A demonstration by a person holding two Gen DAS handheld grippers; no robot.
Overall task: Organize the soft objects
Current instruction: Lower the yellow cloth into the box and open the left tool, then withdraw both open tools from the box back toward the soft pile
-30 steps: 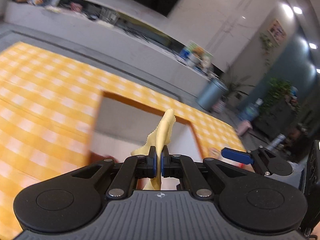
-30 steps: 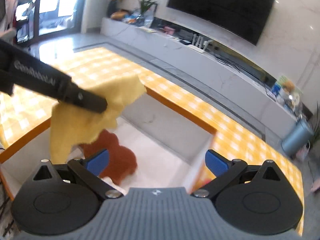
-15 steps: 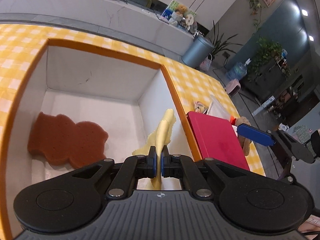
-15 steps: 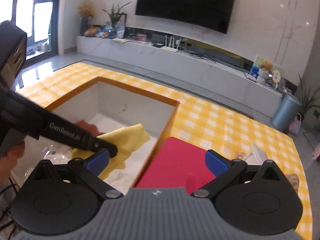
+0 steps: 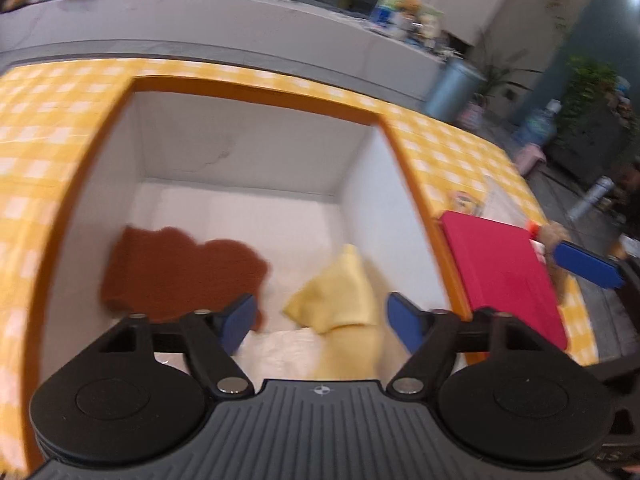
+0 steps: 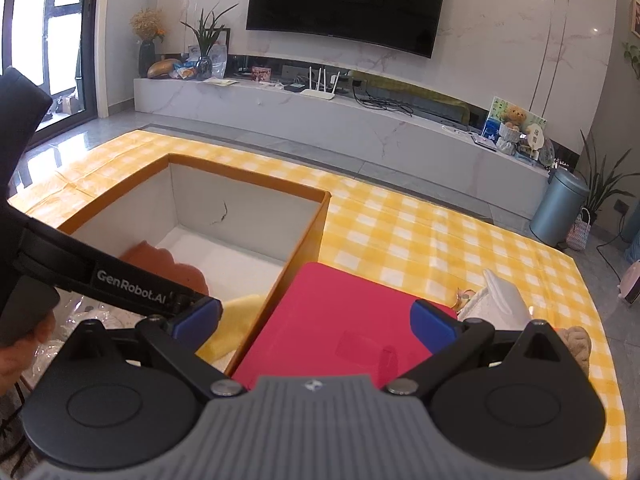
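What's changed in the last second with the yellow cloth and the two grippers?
The left gripper swung over the box and its jaws are opening, letting go of the yellow cloth, which now lies loose inside, clear of both pads. The right gripper shifted from above the box to above the red pad. Its jaws stayed open and empty, and the brown sponge stayed on the box floor.

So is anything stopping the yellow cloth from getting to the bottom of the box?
Nothing visible does. The left gripper is opening, its pads clear of the yellow cloth, which is inside the box, beside the brown sponge.
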